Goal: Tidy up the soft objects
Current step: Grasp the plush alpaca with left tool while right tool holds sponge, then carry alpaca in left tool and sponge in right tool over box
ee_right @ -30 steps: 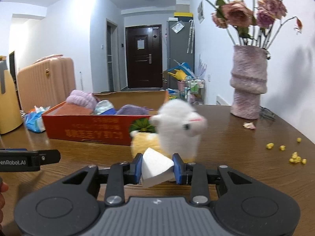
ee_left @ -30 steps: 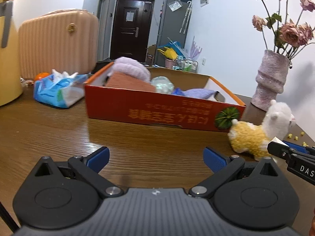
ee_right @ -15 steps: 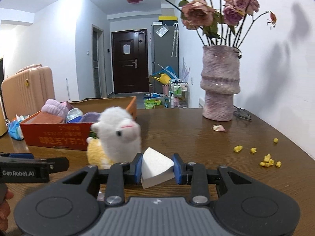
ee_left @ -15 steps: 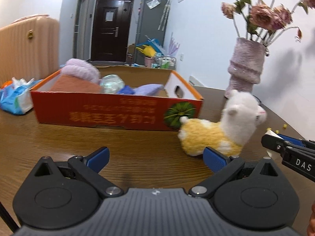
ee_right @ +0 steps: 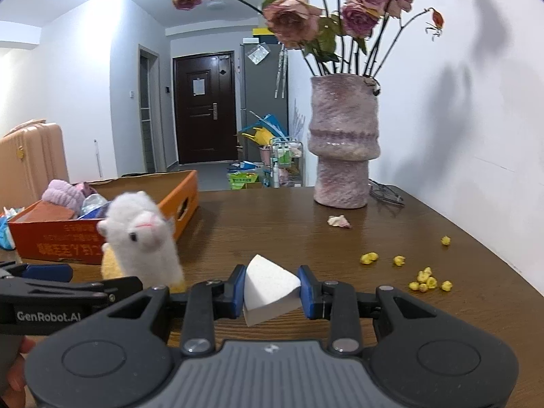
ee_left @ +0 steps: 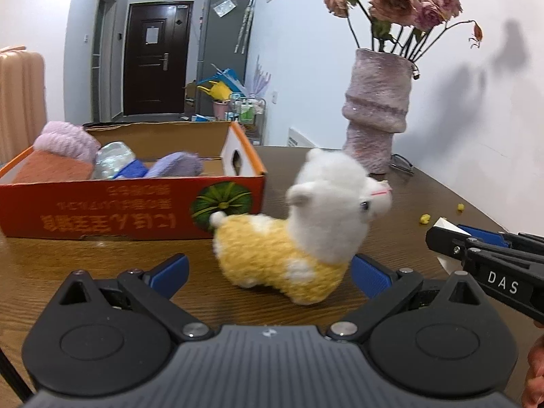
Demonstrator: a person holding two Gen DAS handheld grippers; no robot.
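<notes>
Standing on the wooden table [ee_left: 102,272] just beside the orange cardboard box [ee_left: 136,210], one plush alpaca [ee_left: 299,234] lies between the wide-open, empty jaws of the left gripper [ee_left: 268,272]. Right of the box, the right gripper [ee_right: 272,289] is clamped on one white sponge wedge [ee_right: 268,289]. The grippers read "DAS" and "GenRobot.AI". Beyond the box stand one pink vase [ee_right: 343,149] of roses, scattered yellow bits [ee_right: 421,278] and a dark door [ee_right: 204,108].

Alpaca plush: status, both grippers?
Left gripper open, straddling the alpaca plush, no pad contact. Right gripper shut on white sponge wedge. Orange box beside plush, path unobstructed.
</notes>
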